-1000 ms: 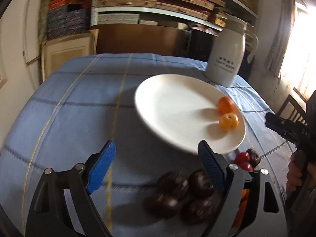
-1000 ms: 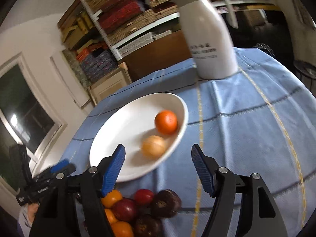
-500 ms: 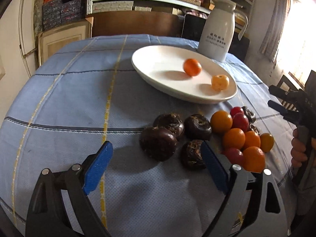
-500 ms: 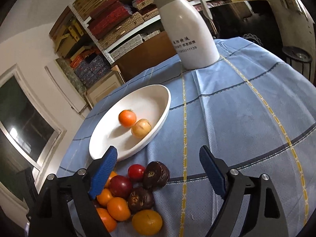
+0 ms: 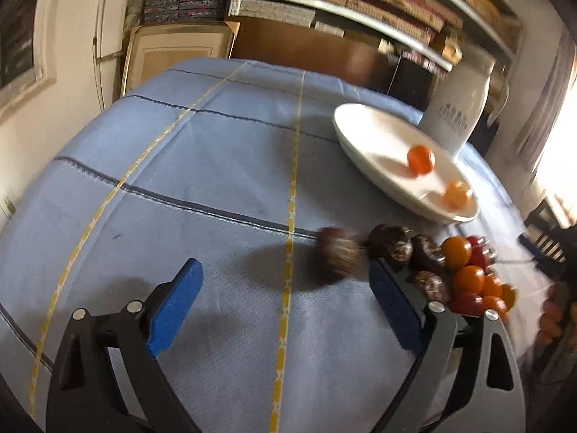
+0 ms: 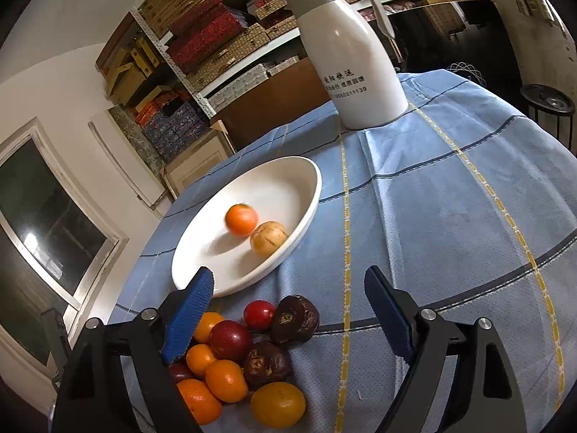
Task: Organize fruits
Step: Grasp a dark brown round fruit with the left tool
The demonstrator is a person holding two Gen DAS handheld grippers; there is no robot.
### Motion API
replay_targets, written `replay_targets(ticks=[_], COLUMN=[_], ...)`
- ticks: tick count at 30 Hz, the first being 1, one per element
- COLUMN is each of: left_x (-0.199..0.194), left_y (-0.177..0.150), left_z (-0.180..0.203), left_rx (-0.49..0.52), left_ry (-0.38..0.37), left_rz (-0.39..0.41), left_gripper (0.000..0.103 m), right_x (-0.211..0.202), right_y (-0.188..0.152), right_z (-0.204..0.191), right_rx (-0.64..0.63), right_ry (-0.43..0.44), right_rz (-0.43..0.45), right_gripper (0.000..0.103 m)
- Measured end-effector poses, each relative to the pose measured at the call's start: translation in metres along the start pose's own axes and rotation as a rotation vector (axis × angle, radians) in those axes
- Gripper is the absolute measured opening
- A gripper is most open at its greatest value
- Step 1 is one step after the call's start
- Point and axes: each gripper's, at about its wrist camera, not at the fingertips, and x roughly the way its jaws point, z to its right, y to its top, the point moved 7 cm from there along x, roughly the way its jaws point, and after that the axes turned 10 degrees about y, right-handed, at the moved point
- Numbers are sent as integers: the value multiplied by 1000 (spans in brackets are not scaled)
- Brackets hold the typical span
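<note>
Right wrist: right tongs [image 6: 288, 310] wide, empty, above fruit pile [image 6: 245, 353]; left tongs [image 5: 285, 310] wide, empty.

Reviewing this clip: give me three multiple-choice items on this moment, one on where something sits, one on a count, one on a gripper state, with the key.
1. Where does the white jug stand?
A. On the plate
B. On the blue tablecloth, behind the plate
C. On the shelf

2. How many fruits lie on the white plate?
A. None
B. Two
C. Five

3. How are the right gripper jaws?
A. Open and empty
B. Shut on a fruit
C. Shut on the plate rim

Key: B, the jug's base rests on the cloth; B, an orange fruit and a yellowish fruit; A, wide gap, nothing between.
</note>
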Motion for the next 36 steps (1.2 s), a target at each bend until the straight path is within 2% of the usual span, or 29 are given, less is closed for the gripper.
replay_targets(ticks=[3,4,5,7,14,16,24,27,29,31,36], left_x=[4,8,11,18,30,33,44,45,44,44,44], left_y=[-2,-5,-6,-7,-1,1,8,10,10,9,8], left_z=[6,13,20,32,46,51,54,52,53,54,54], left_rx=[30,66,96,148,227,252,265,252,251,253,249], left_ry=[3,2,3,4,41,44,4,-15,-21,-23,-26], left_rz=[-21,-37,-46,-69,-66,-65,-82,-84,-82,-80,-84], left_gripper=[91,87,73,59,58,52,43,41,41,41,41], right_x=[0,1,1,2,4,5,11,20,26,29,33], right_y=[0,0,-1,-2,-4,-4,-15,-23,-27,-31,-34], right_z=[-4,-5,-5,-5,-7,-8,-12,-10,-10,-8,3], right_rx=[-21,-26,-29,-29,-49,-58,-127,-136,-123,-111,-64], right_ry=[4,2,-4,-7,-18,-20,-73,-83,-64,-60,-61], right_rz=[-3,-4,-6,-11,-25,-30,-103,-152,-184,-205,-227], right_gripper=[86,86,86,86,86,86,86,78,63,56,49])
